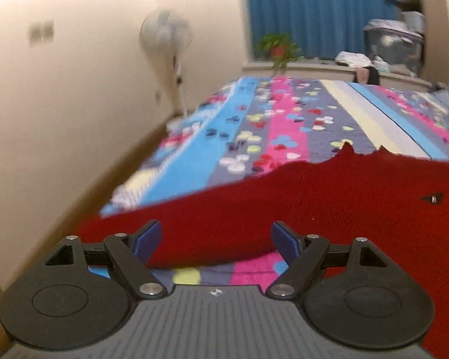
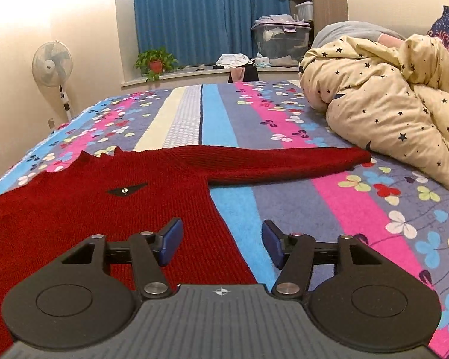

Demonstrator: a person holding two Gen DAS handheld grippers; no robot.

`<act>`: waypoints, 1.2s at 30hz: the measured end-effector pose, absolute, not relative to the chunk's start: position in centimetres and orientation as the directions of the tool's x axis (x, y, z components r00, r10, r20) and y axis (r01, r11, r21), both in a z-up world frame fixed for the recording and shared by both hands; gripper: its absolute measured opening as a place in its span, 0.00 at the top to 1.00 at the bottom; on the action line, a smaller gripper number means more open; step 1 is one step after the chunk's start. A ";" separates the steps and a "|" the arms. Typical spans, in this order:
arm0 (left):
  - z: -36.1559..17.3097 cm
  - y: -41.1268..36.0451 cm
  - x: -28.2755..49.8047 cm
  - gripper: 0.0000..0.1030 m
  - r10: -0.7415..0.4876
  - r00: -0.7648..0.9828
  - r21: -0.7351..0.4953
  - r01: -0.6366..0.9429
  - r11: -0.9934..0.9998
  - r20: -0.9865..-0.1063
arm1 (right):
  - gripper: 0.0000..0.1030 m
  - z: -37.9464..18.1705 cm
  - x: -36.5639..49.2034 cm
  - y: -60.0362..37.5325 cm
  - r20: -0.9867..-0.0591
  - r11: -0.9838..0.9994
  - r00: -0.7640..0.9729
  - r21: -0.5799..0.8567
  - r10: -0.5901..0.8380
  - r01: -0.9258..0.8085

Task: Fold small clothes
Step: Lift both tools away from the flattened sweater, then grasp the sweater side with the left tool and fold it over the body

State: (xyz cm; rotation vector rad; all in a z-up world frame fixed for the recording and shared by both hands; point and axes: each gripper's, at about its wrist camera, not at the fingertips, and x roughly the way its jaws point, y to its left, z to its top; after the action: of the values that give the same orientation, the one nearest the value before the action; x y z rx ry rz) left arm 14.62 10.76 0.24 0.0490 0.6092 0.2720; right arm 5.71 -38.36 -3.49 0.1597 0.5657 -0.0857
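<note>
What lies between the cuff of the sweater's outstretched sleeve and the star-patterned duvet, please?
In the right wrist view, only a narrow strip of the floral bedspread separates the red sweater's cuff from the star-patterned duvet; nothing else lies there.

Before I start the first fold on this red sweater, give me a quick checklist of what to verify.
1. Left hand-held gripper open: ok.
2. Right hand-held gripper open: ok.
3. Red sweater lying flat on the bedspread: ok.
4. Right sleeve stretched out straight: ok.
5. Sleeve cuff clear of the star-print quilt: cannot tell, they look very close.
6. Left sleeve laid out: cannot tell, the left view is blurred.
</note>
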 end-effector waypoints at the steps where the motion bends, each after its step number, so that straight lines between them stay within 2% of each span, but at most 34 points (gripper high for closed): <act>1: 0.2 11.1 15.0 0.17 0.274 0.785 0.119 -0.251 0.961 -0.556 | 0.38 -3.5 5.9 -38.1 -0.540 0.985 0.841 0.120 -0.042 0.126; 3: -0.1 11.5 15.6 0.17 0.298 0.775 0.139 -0.267 0.954 -0.557 | 0.38 -3.6 6.5 -37.7 -0.543 0.986 0.838 0.108 -0.049 0.127; 6: -0.4 12.8 16.5 0.17 0.287 0.766 0.095 -0.286 0.953 -0.576 | 0.37 -3.8 7.4 -37.0 -0.555 0.986 0.830 0.102 -0.053 0.131; 10: -0.8 14.3 17.5 0.17 0.296 0.751 0.082 -0.309 0.948 -0.590 | 0.31 -4.0 8.2 -36.0 -0.562 0.986 0.826 0.110 -0.040 0.122; 18: -2.3 17.1 19.8 0.17 0.350 0.679 0.063 -0.410 0.910 -0.646 | 0.31 -4.7 9.6 -34.8 -0.610 0.988 0.792 0.106 -0.025 0.113; 23: -3.7 21.3 20.7 0.17 0.324 0.616 -0.079 -0.535 0.841 -0.718 | 0.31 -5.0 9.9 -34.6 -0.628 0.988 0.778 0.117 -0.002 0.097; 28: -5.9 26.2 20.8 0.17 0.330 0.517 -0.155 -0.688 0.708 -0.790 | 0.31 -5.2 9.8 -34.6 -0.641 0.990 0.768 0.106 -0.001 0.090; 36: -8.3 29.5 20.6 0.21 0.314 0.460 -0.188 -0.762 0.619 -0.831 | 0.31 -5.7 10.2 -35.1 -0.665 0.989 0.746 0.101 -0.015 0.110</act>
State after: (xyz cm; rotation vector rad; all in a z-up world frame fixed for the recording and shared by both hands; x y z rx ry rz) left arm 20.64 29.51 -8.26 -0.6020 0.8528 0.7137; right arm 10.21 -35.10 -5.74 0.1373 0.7257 -0.0687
